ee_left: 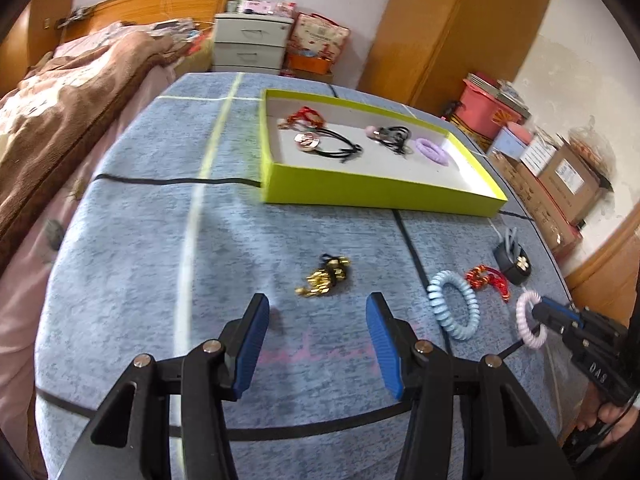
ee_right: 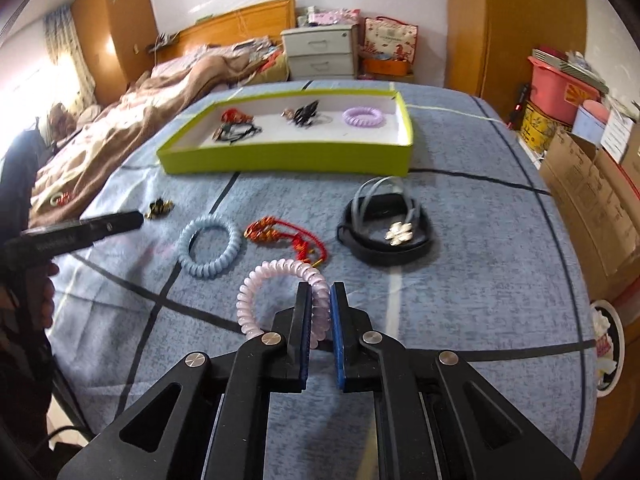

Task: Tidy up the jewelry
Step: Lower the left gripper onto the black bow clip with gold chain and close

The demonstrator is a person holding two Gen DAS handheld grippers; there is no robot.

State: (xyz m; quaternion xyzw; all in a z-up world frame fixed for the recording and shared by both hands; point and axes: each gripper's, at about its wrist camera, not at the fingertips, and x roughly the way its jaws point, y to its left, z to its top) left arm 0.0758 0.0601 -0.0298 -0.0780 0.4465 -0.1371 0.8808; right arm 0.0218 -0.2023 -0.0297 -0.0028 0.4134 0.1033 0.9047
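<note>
Between right tongs (ee_right: 320, 308): pink coil tie (ee_right: 280, 280) (ring leaning left).

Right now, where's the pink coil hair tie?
In the right wrist view, the pink coil hair tie sits pinched in the right gripper, just in front of the red knotted cord and blue coil tie.

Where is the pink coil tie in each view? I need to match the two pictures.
Left wrist view: the pink coil tie is at the lower right, held at the tip of the right gripper.
Right wrist view: the tie is at centre bottom, clamped between that gripper's jaws.
Shared landmark: the blue coil tie, lying on the cloth just beside it.
</note>
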